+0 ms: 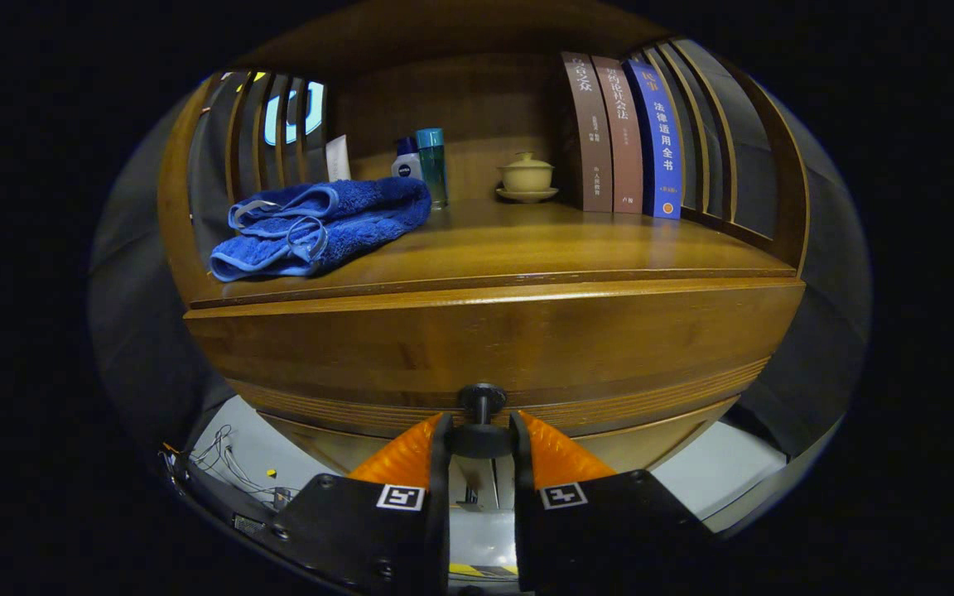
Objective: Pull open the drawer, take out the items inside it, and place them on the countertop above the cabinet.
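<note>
Wooden bench carrying a blue towel, bottles, books. Below it, the claw is gripping the drawer by its black knob. Drawer looking barely started; emptying still ahead.

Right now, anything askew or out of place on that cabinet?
Only the blue towel: it lies loosely bunched on the countertop, one end near the front edge. The books, lidded cup and bottles stand upright. The claw is closed on the drawer knob; the drawer looks shut.
</note>
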`<state>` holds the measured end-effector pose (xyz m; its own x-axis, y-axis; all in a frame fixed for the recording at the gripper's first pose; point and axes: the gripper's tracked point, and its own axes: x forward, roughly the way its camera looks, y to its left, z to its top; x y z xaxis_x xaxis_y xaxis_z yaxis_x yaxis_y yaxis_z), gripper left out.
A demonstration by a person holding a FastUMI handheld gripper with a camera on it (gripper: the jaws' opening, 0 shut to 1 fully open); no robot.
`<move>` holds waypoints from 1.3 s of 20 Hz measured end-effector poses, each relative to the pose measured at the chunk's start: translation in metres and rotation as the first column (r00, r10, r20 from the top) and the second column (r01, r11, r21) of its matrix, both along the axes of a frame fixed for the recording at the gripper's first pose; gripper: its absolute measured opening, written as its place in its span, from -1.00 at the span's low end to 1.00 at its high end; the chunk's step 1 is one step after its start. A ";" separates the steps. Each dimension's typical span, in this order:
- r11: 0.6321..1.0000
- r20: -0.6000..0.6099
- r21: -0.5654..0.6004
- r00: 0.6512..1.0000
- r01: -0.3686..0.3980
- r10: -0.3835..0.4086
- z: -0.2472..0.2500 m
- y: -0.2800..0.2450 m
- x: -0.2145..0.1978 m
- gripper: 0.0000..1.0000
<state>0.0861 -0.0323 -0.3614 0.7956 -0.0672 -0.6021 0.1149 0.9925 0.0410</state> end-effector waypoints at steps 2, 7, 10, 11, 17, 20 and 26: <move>1.000 -0.005 -0.001 1.000 0.001 -0.001 0.001 0.001 -0.006 -0.28; 1.000 -0.028 -0.001 1.000 0.000 0.000 0.005 0.007 -0.040 -0.28; 1.000 -0.047 0.008 0.999 -0.006 0.006 0.009 0.011 -0.066 -0.29; 1.000 -0.056 0.009 0.998 -0.005 0.005 0.010 0.012 -0.075 -0.29; 0.999 -0.098 0.047 0.995 0.002 0.002 0.014 0.014 -0.114 -0.29; 0.998 -0.114 0.061 0.993 0.008 -0.001 0.017 0.017 -0.132 -0.29; 0.997 -0.156 0.069 0.988 0.030 -0.019 0.014 0.019 -0.162 -0.29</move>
